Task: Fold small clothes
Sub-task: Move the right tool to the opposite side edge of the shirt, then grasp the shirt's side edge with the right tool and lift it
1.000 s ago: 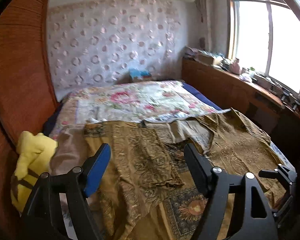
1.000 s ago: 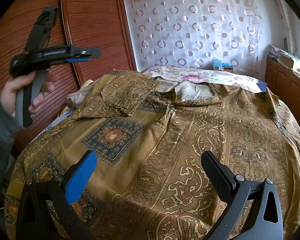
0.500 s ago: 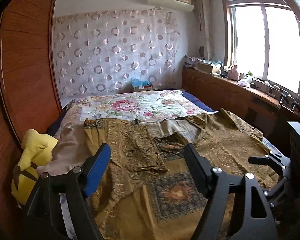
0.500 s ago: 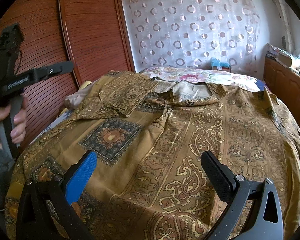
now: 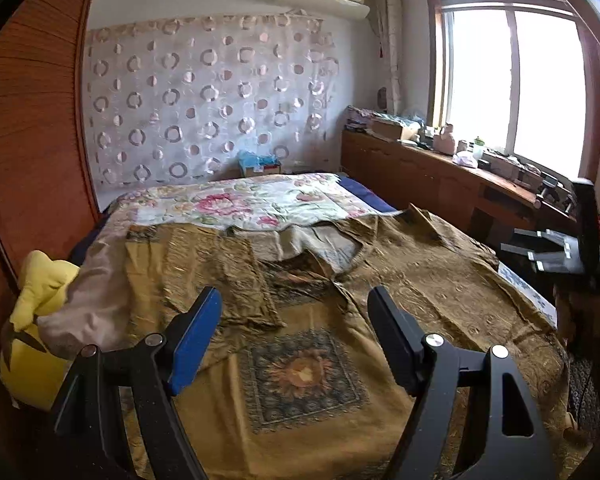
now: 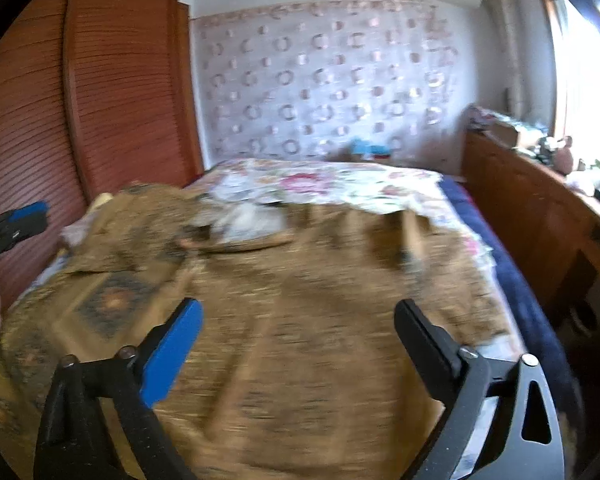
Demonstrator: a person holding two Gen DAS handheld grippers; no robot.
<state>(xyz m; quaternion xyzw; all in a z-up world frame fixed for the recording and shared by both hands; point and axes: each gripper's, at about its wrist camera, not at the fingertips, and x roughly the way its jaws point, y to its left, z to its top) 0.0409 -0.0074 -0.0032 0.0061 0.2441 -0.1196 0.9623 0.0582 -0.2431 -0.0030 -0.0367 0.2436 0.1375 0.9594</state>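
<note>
A golden-brown patterned shirt (image 5: 400, 280) lies spread flat on the bed, collar toward the far wall, its left sleeve (image 5: 216, 276) folded in over the body. It also shows, blurred, in the right wrist view (image 6: 300, 320). My left gripper (image 5: 294, 312) is open and empty above the shirt's near left part. My right gripper (image 6: 298, 320) is open and empty above the shirt's near middle. The right gripper's body shows at the right edge of the left wrist view (image 5: 560, 248); the left gripper shows at the left edge of the right wrist view (image 6: 12, 228).
A floral bedspread (image 5: 240, 204) covers the far half of the bed. A yellow plush toy (image 5: 40, 320) lies at the left edge against the wooden wardrobe (image 5: 28, 140). A wooden sideboard (image 5: 440, 176) with clutter runs under the window on the right.
Both grippers have pulled back and tilted up, so more of the room shows. The right wrist view has swung right and is blurred. The shirt has not moved.
</note>
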